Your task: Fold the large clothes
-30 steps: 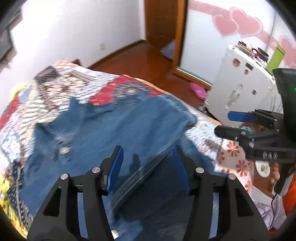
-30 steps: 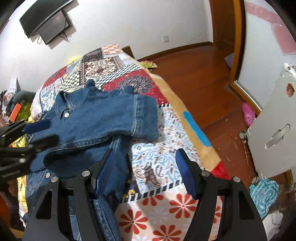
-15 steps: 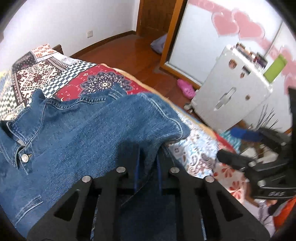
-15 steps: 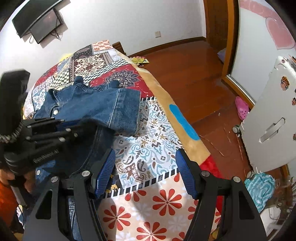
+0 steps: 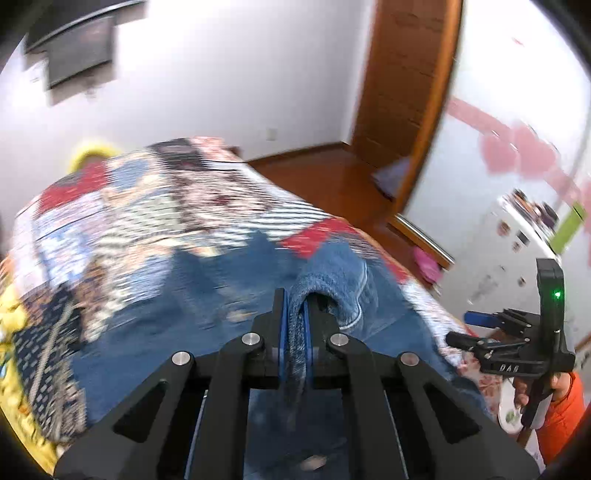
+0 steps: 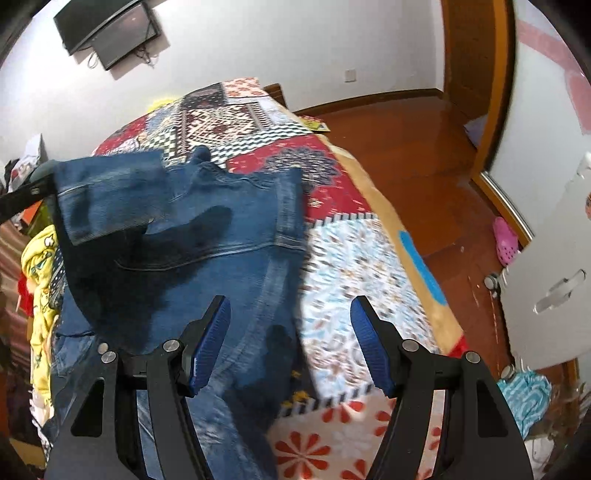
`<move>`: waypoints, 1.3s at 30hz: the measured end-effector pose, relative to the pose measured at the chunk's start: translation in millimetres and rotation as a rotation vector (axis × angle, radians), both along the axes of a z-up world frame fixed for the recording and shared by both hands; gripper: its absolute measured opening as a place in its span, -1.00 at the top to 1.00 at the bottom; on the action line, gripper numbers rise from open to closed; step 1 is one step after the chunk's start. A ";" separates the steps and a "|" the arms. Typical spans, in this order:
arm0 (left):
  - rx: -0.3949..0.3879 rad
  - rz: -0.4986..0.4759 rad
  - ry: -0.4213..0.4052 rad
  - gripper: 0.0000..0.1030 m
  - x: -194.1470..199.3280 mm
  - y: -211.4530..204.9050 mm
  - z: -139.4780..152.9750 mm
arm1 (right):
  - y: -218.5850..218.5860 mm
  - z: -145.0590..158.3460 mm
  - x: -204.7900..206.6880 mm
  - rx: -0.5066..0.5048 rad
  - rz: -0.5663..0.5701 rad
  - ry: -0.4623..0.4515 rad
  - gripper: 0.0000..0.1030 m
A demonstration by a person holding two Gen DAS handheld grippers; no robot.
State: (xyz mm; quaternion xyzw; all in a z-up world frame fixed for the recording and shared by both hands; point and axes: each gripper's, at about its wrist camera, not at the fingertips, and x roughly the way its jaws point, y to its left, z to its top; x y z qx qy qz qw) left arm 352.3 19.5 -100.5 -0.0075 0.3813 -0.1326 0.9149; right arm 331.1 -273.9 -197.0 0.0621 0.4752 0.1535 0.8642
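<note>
A blue denim jacket [image 6: 207, 236] lies on a patchwork bedspread [image 6: 332, 206]. My left gripper [image 5: 294, 310] is shut on the jacket's sleeve cuff [image 5: 332, 273] and holds it up above the jacket body; that view is motion-blurred. In the right wrist view the lifted sleeve [image 6: 110, 195] hangs from the left gripper at the far left. My right gripper [image 6: 290, 339] is open and empty, above the jacket's lower right edge. It also shows in the left wrist view [image 5: 480, 328] at the right.
A white cabinet [image 6: 554, 266] stands right of the bed, beyond a strip of wooden floor [image 6: 424, 147]. Yellow clothing [image 6: 40, 266] is piled at the bed's left side. A TV [image 6: 110, 33] hangs on the far wall.
My left gripper closed on the sleeve cuff and lifted it up and to the left across the jacket. My right gripper stayed open and shifted slightly.
</note>
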 end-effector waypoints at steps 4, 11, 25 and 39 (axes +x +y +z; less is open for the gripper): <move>0.008 0.134 0.007 0.87 -27.3 61.8 -10.9 | 21.1 -5.7 4.1 -0.016 0.043 0.012 -0.24; -0.023 0.286 0.143 0.87 -70.0 137.9 -70.0 | 48.3 -29.5 7.1 -0.098 0.097 0.076 -0.24; -0.320 0.332 0.280 0.18 -22.2 171.9 -114.5 | 47.7 -25.2 2.0 -0.131 0.076 0.073 -0.27; -0.378 0.462 0.330 0.22 47.0 186.7 -162.2 | 46.6 -28.8 7.6 -0.095 0.077 0.073 -0.35</move>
